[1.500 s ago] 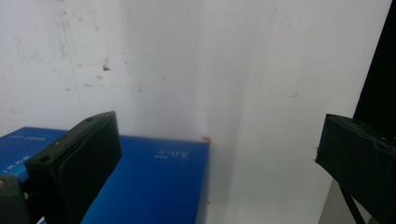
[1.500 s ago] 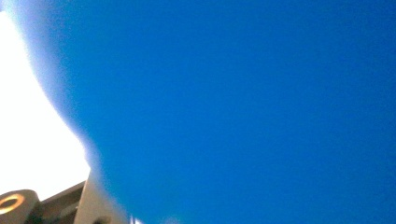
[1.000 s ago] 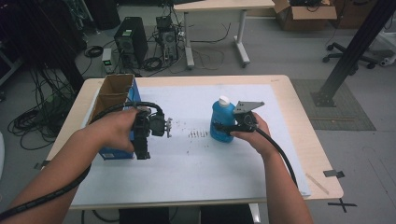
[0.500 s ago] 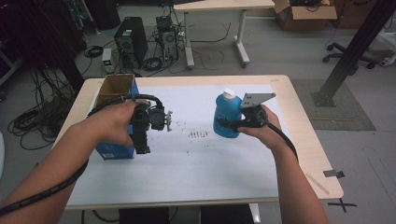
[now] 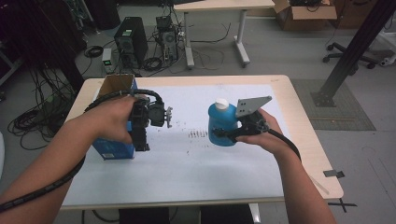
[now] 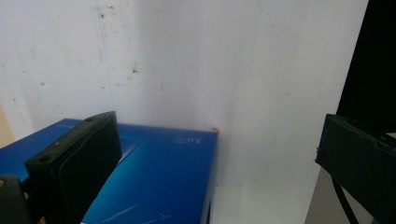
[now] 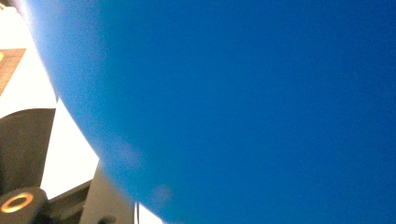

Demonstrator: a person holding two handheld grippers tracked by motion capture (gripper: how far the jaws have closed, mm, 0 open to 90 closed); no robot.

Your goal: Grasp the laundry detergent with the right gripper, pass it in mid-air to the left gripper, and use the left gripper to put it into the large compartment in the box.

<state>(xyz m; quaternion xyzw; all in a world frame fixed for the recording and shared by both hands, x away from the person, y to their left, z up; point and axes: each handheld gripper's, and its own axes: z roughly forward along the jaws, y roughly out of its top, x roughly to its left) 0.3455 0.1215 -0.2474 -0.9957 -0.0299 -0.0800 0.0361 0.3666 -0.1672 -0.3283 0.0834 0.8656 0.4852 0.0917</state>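
Observation:
A blue bottle [image 5: 219, 126] with a white cap hangs above the white-covered table [image 5: 187, 172], and my right gripper [image 5: 232, 134] is shut on its lower side. In the right gripper view the bottle's blue wall [image 7: 243, 102] sits close against the camera. My left gripper [image 5: 141, 139] points down beside an open-topped blue box [image 5: 113, 150] at the table's left. In the left gripper view its jaws stand wide apart with nothing between them; the left gripper [image 6: 217, 126] is over the blue box [image 6: 159, 177] corner and white sheet.
Dark scribble marks [image 5: 198, 134] lie on the sheet between the two hands. A strip of dark tape [image 5: 334, 173] sits at the table's right front corner. Computer towers [image 5: 128, 44], cables and a second table [image 5: 215, 7] stand on the floor beyond the far edge.
The right gripper has lifted the blue bottle up off the table and a little to the right. The left gripper has risen slightly beside the box.

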